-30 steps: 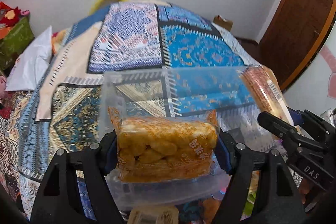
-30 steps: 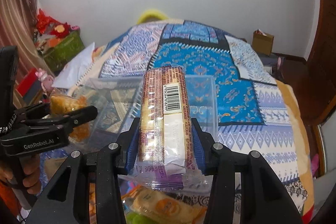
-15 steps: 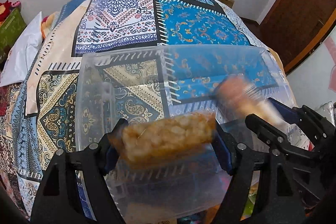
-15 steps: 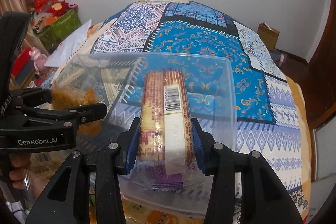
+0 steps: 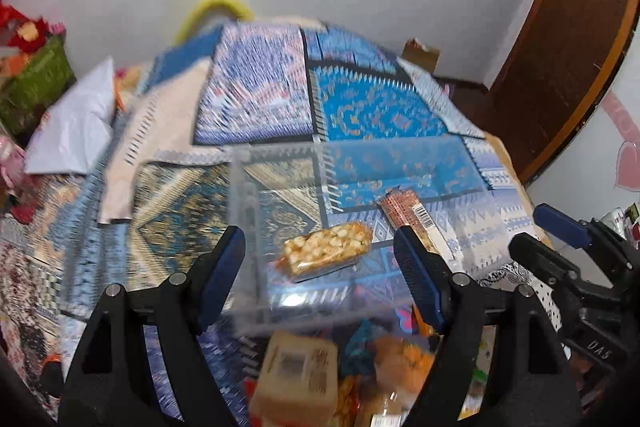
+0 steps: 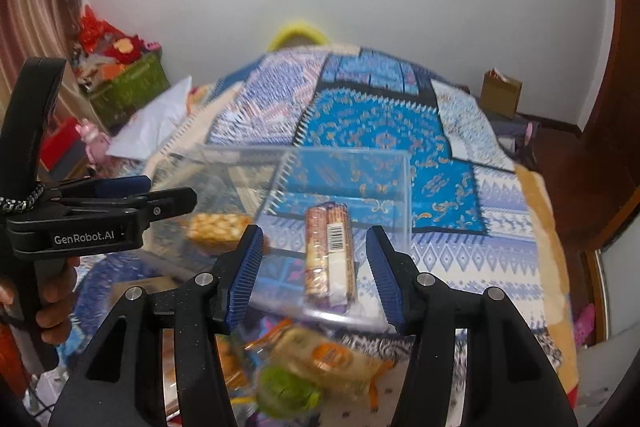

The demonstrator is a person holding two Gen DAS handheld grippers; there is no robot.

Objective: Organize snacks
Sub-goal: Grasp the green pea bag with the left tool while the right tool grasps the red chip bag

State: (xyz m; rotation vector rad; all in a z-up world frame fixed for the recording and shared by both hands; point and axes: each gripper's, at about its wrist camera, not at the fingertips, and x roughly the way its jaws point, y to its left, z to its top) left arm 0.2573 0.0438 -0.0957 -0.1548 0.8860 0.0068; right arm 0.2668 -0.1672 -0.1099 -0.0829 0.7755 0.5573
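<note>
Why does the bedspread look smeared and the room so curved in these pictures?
Left wrist view: motion blur streaks the bedspread, and glare sits on the clear box. Right wrist view: the biscuit pack is sharp, the snacks below are blurred. Both views: the fisheye lens bends the walls.

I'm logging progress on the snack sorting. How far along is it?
Done: the orange puffed-snack pack and the barcoded biscuit pack lie inside the clear plastic bin. In hand: nothing; the left hand-held gripper and right hand-held gripper are open. Left: the loose snack pile in front.
</note>
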